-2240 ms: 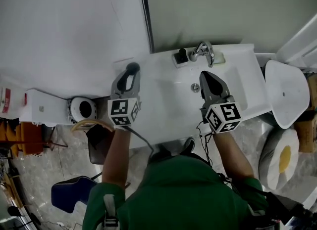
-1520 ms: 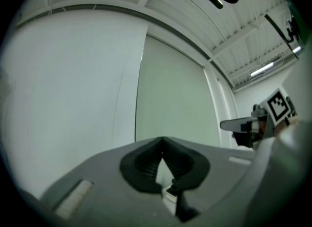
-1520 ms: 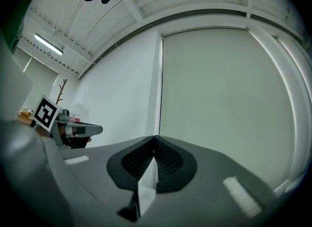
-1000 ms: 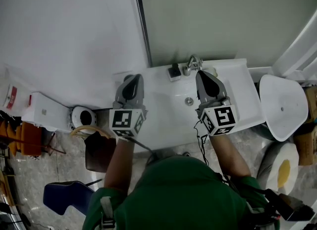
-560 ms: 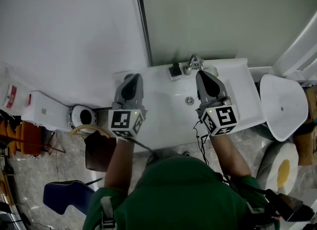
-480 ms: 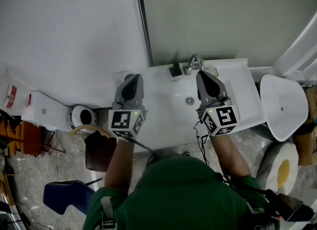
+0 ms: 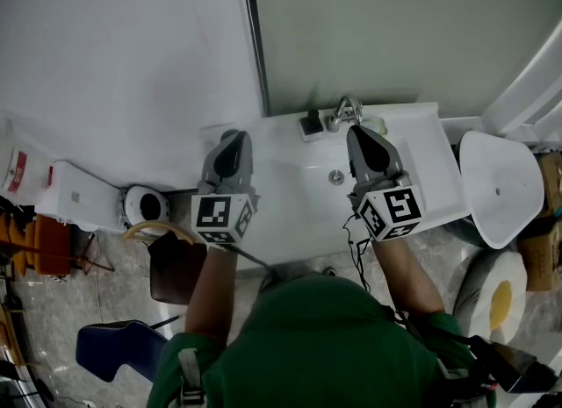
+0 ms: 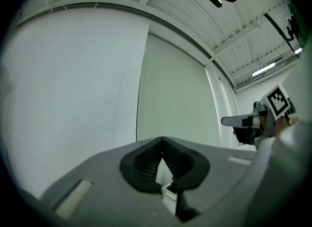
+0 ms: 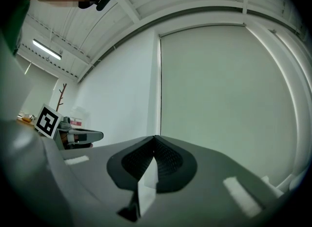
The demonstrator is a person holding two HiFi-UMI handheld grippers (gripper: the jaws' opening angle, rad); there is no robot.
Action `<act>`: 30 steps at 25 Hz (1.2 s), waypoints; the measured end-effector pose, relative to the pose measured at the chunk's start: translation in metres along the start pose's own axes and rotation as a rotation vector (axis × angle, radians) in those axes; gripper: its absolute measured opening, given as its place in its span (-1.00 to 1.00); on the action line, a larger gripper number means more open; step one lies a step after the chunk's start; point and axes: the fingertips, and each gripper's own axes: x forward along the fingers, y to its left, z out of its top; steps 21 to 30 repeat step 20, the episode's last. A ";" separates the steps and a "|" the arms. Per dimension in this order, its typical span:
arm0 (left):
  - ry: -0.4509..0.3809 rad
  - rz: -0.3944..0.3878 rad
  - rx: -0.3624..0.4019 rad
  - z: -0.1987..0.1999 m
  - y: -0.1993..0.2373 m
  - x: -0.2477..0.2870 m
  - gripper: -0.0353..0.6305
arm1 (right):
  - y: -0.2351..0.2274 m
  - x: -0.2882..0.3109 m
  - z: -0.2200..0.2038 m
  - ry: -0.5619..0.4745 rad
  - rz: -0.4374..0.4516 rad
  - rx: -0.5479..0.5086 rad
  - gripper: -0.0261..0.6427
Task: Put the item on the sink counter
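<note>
we hold the left gripper over the sink's left edge and the right gripper near the tap, both closed and empty, presumably because no item is picked up yet

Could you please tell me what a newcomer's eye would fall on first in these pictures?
The two handheld grippers with black-and-white marker cubes stand out, side by side over the white sink counter: the left gripper near its left end, the right gripper just before the faucet. Both are shut and empty. A small dark item sits on the counter left of the faucet.
</note>
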 end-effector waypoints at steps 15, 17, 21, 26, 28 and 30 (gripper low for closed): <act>0.004 -0.032 -0.017 -0.009 0.010 0.000 -0.90 | 0.010 0.002 0.002 -0.010 -0.033 -0.021 -0.93; 0.004 -0.037 -0.015 -0.009 0.012 0.001 -0.90 | 0.011 0.004 0.002 -0.011 -0.037 -0.022 -0.93; 0.002 -0.042 -0.011 -0.009 0.016 0.001 -0.90 | 0.013 0.007 0.002 -0.015 -0.042 -0.024 -0.93; 0.002 -0.042 -0.011 -0.009 0.016 0.001 -0.90 | 0.013 0.007 0.002 -0.015 -0.042 -0.024 -0.93; 0.002 -0.042 -0.011 -0.009 0.016 0.001 -0.90 | 0.013 0.007 0.002 -0.015 -0.042 -0.024 -0.93; 0.002 -0.042 -0.011 -0.009 0.016 0.001 -0.90 | 0.013 0.007 0.002 -0.015 -0.042 -0.024 -0.93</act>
